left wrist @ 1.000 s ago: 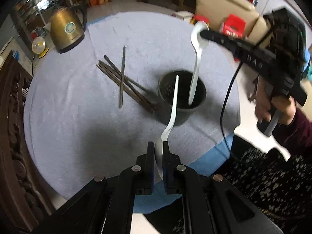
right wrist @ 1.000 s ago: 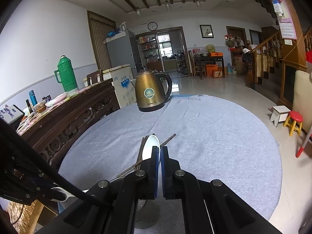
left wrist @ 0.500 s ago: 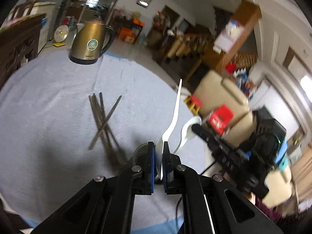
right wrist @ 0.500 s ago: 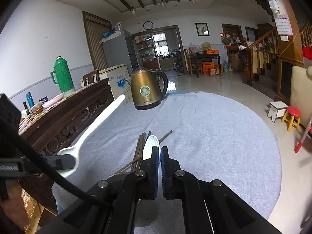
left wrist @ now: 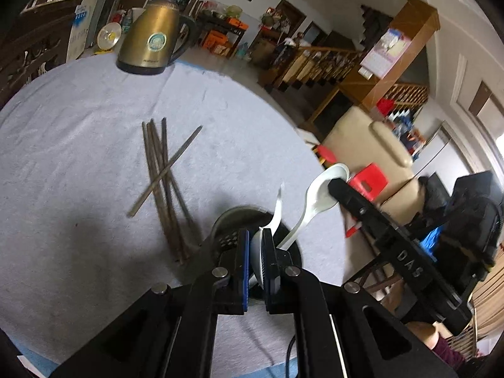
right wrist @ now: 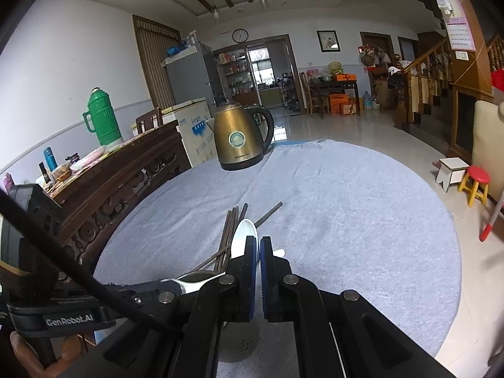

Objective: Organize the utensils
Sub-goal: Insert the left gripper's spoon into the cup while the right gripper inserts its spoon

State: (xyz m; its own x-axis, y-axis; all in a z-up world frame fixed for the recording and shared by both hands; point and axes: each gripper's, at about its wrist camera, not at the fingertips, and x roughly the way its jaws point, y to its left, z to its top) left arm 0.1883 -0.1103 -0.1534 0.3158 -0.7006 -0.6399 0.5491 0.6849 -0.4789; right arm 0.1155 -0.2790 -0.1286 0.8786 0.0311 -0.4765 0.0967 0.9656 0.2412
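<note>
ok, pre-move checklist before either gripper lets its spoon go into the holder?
1. Left gripper shut on a white spoon: ok.
2. Right gripper shut on the other white spoon by its bowl: ok.
3. Right spoon's handle tip reaches down to the holder mouth: ok.
4. Left spoon's handle points up and away, not into the holder: not ok.
5. Grippers apart from each other: cannot tell, they crowd over the holder.
6. Chopsticks lie on the cloth beside the holder, not in it: not ok.
</note>
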